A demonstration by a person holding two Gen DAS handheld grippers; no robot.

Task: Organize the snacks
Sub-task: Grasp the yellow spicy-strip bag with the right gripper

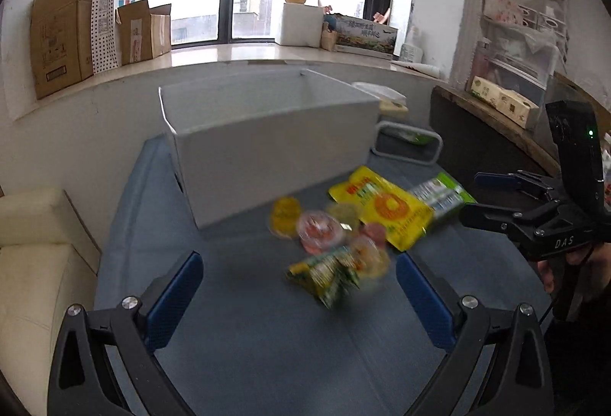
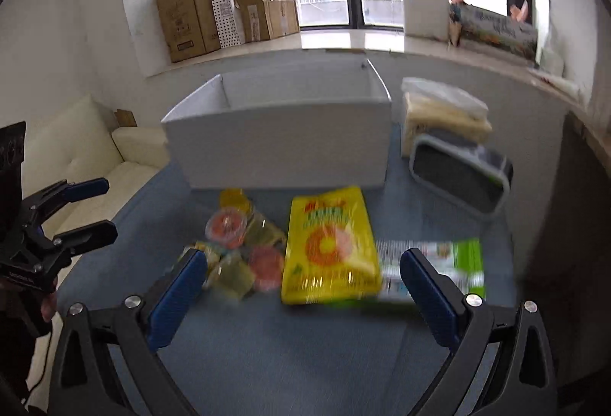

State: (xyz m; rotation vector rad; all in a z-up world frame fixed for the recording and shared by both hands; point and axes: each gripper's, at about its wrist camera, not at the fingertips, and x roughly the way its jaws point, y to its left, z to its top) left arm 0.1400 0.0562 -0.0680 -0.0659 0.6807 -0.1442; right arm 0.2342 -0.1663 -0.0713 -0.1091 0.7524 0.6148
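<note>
From the left wrist view, the left tool [image 1: 298, 297] hovers over the blue-grey counter [image 1: 244, 358] with its blue-padded fingers wide apart and nothing between them. Just ahead lies a blurred cluster of snacks: a green-and-yellow packet [image 1: 324, 276], a red-lidded jelly cup [image 1: 319, 229], a yellow jelly cup [image 1: 285, 215] and other small cups too smeared to name. Touching the cluster's right side is a flat yellow snack bag [image 1: 385, 208], and beside that a green-and-white packet [image 1: 443, 192]. Behind them stands an open white box [image 1: 267, 137], its inside hidden from here. The right tool [image 1: 485, 196] enters from the right edge, its fingers parted and holding nothing.

From the right wrist view, the right tool [image 2: 303, 292] hangs low over the counter, fingers spread wide, empty. The yellow snack bag [image 2: 330, 248] lies between the fingertips' line of sight, the green-and-white packet [image 2: 454, 263] to its right, the small cups to its left. The white box [image 2: 282, 141] sits beyond, with a grey-rimmed container [image 2: 462, 179] tilted to its right. The left tool [image 2: 95, 206] shows at the left edge, fingers apart.
</note>
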